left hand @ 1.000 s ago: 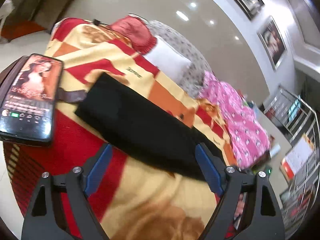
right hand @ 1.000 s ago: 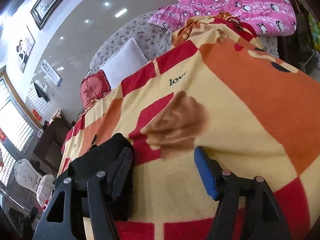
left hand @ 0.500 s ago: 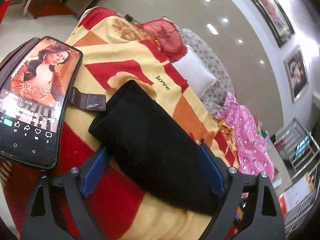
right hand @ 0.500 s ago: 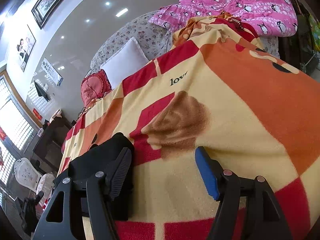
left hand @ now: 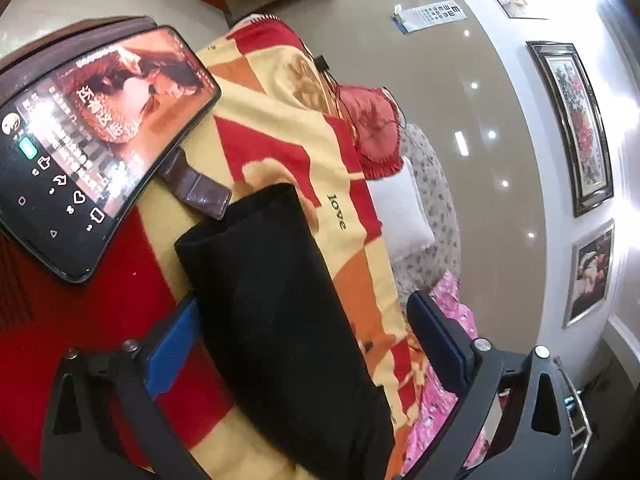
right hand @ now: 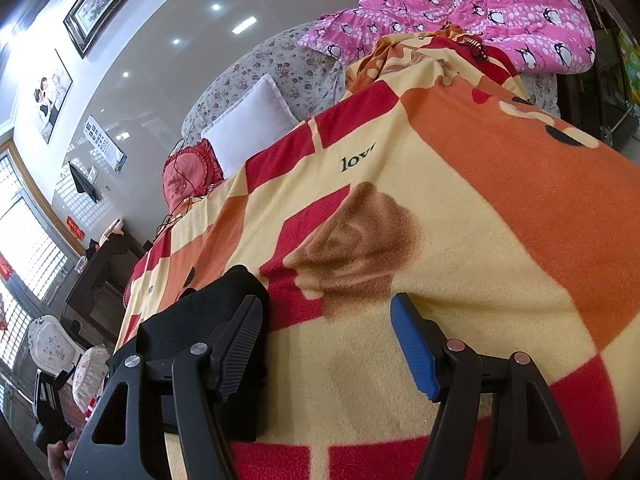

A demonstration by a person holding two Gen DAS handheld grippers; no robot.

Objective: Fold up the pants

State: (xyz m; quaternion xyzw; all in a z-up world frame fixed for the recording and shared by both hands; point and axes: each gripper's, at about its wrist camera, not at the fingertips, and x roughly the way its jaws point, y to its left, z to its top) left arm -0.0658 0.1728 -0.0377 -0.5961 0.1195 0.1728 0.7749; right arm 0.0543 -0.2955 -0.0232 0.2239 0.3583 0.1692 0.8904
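The black pants [left hand: 276, 312] lie folded into a long narrow bundle on the red, yellow and orange blanket [left hand: 272, 136]. My left gripper [left hand: 304, 340] is open, its blue-padded fingers straddling the bundle's middle without closing on it. In the right wrist view the end of the pants [right hand: 200, 320] lies at the left, beside and behind the left finger. My right gripper [right hand: 328, 344] is open and empty over the bare blanket [right hand: 460, 220].
A phone [left hand: 84, 140] with a lit screen, in a brown flip case, lies on the blanket left of the pants. A red cushion [left hand: 376, 128], a white pillow [right hand: 252, 124] and a pink penguin quilt [right hand: 480, 12] lie at the far side.
The left gripper has swung and moved forward along the pants, so the bundle now lies between its fingers and the phone looms closer. The right gripper has barely moved.
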